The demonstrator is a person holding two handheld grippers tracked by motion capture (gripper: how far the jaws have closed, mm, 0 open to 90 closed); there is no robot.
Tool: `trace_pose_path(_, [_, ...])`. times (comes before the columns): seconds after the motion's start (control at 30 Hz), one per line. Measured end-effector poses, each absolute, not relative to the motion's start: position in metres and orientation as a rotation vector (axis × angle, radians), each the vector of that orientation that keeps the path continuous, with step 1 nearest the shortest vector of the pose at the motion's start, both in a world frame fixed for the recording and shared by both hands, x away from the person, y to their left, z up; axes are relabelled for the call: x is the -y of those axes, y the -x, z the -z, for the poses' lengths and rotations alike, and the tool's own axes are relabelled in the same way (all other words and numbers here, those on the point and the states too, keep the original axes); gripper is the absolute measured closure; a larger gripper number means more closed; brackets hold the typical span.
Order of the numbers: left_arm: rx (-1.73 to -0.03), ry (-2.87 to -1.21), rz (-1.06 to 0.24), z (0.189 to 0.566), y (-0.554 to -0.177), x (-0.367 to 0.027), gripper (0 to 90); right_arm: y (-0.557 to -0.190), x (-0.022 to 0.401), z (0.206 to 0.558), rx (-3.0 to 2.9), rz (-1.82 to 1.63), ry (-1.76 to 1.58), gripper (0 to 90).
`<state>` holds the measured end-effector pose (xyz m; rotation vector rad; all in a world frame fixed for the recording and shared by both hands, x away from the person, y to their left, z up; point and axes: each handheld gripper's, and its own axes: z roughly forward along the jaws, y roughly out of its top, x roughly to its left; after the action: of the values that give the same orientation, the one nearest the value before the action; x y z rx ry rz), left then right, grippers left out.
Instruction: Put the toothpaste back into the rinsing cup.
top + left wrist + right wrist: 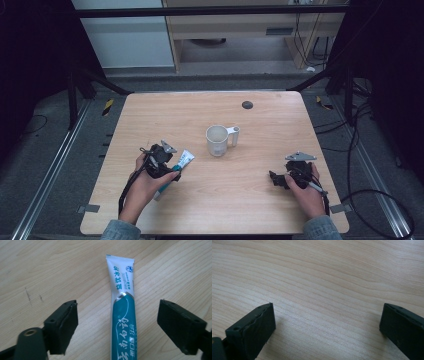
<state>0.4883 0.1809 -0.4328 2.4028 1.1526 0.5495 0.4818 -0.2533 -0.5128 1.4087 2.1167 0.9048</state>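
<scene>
The toothpaste tube (pixel 123 315) is found lying flat on the wooden worktop (pixel 260 200), its white crimped end pointing away from the left gripper (pixel 117 322) and its teal lower body running down between that gripper's two black jaws. In the left gripper view the jaws are seen spread wide, one on each side of the tube with bare wood between each pad and the plastic, so nothing is pinched yet (the tube sits slightly nearer the middle than either pad). From the high view the tube (pixel 184 161) is placed left of centre, partly covered by the left gripper (pixel 161 159) and the hand behind it, with its flat end pointing towards the white mug (pixel 217 140) that stands upright near the middle of the worktop, well apart from the tube. The work is judged to be at its opening stage: the tube has been straddled but not grasped or lifted, and closing on it, raising it and carrying it (probably towards the mug) are all left to do. The right gripper (pixel 280 179) is held low over the right part of the worktop, its jaws spread over bare wood in the right gripper view (pixel 327 322), with nothing between them.
</scene>
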Motion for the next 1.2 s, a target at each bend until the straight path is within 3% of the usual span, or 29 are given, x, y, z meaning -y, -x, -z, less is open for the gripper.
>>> trace_pose_path(0.43, [-1.152, -2.446, -0.505, 0.434, -0.492, -0.169, 25.6, -0.481, 0.253, 0.513, -2.113, -0.905, -1.411, 0.5])
trace_pose_path(0.7, [-1.153, -2.47, -0.484, 0.439, -0.495, -0.166, 35.7, -0.481, 0.253, 0.513, -2.114, -0.904, -1.41, 0.5])
trace_pose_path(1.0, [-1.212, -2.409, -0.427, 0.448, -0.506, -0.172, 43.2, -0.481, 0.253, 0.513, -2.114, -0.904, -1.411, 0.5])
trace_pose_path(1.2, [-1.216, -2.406, -0.435, 0.449, -0.508, -0.169, 43.3, -0.481, 0.253, 0.513, -2.114, -0.902, -1.409, 0.5])
